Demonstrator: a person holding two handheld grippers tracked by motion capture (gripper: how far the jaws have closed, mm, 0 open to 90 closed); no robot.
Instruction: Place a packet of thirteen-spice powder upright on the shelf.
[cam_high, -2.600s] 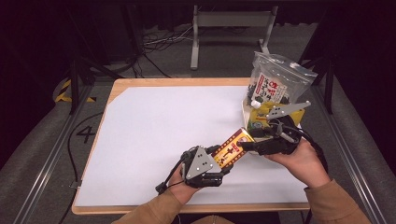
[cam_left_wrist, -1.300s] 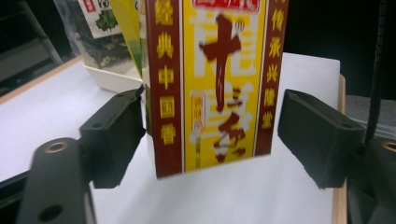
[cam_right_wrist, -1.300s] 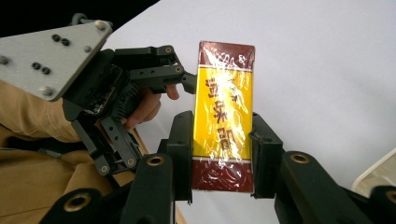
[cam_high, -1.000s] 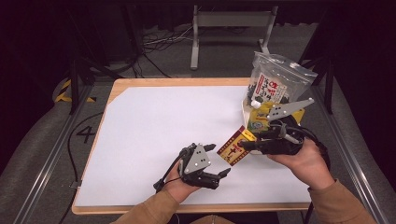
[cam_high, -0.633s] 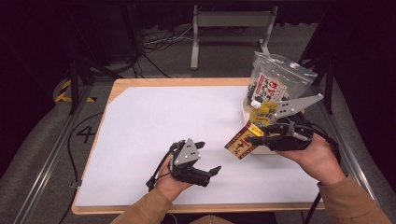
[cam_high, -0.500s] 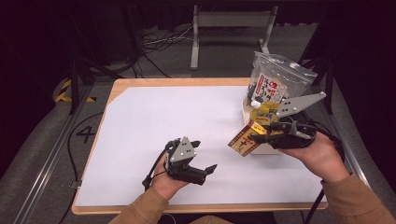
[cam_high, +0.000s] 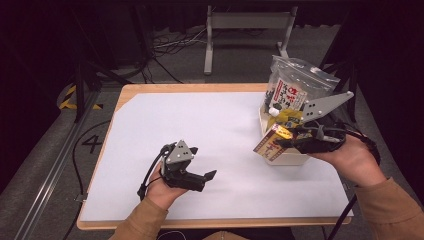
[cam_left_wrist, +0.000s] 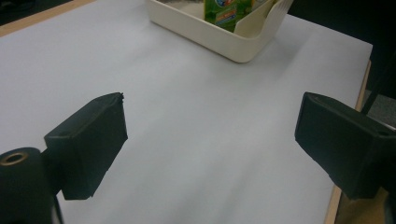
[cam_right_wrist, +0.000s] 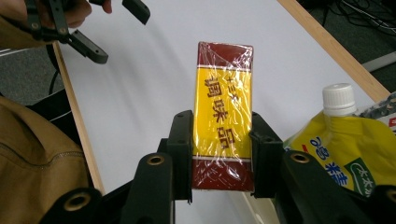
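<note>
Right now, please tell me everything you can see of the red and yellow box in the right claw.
The seasoning box is a flat, oblong carton wrapped in glossy clear film, with dark red ends and a yellow middle bearing red Chinese characters. The right claw clamps it by its two long sides near one end. It hangs above the white table sheet, beside the cream bin.

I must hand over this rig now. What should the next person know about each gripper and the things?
Right gripper: shut on the red-and-yellow box, held beside the cream tray.
Left gripper: open with nothing between its jaws, which have just been opening, over the white table.
Tray holds a yellow pouch, a green carton and a clear bag.
Done: box gripped by the right gripper alone.
Left: probably place the box into the tray.
</note>
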